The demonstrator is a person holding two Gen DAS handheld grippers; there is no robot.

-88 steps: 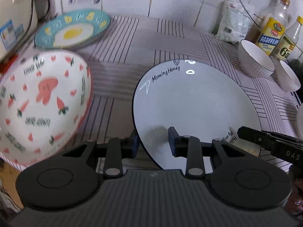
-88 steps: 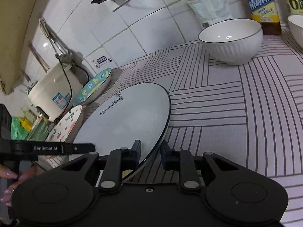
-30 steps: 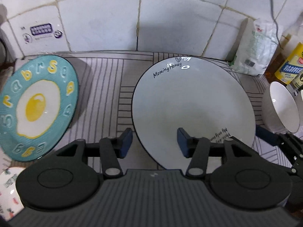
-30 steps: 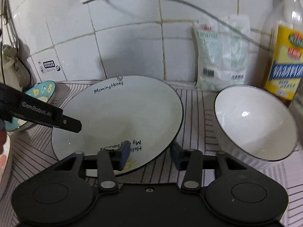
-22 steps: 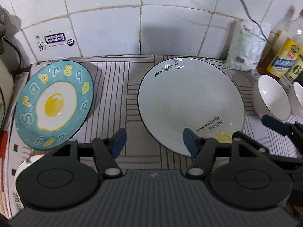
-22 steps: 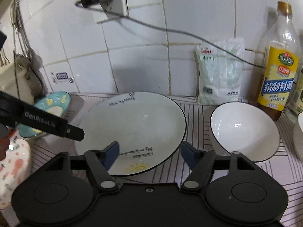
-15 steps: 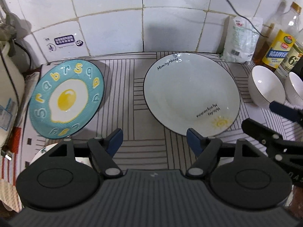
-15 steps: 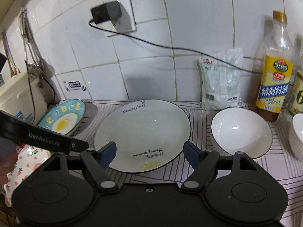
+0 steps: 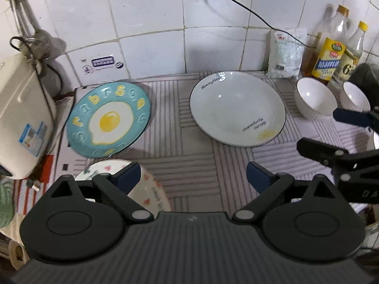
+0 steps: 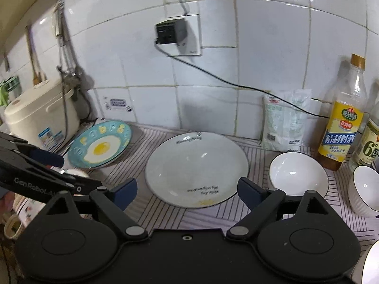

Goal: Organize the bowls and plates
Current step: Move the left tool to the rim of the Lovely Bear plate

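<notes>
Now both tongs hang above the tabletop (image 9: 196, 165) with nothing between their jaws, and both are opening wide: the left tongs (image 9: 193, 175) frame bare striped mat, and the right tongs (image 10: 187, 193) frame the near rim of the white plate (image 10: 196, 168) without touching it. The white plate lies flat near the middle of the tabletop, close to the tiled wall. The egg plate (image 9: 109, 120) lies flat to its left, well apart from it, and the patterned plate (image 9: 144, 189) sits nearest, its rim partly hidden behind the left tongs' left finger. Two white bowls (image 9: 315, 97) stand to the right of the white plate, beside the bottles (image 10: 341, 127). Being round, the plates offer no long axis, so what matters is which rim faces which tongs. The patterned and egg plates lie ahead and left of the left tongs, so that hand seems nearer to them; the bowls lie ahead and right of the right tongs, which looks better placed for them. Stacking is probably not yet begun.
</notes>
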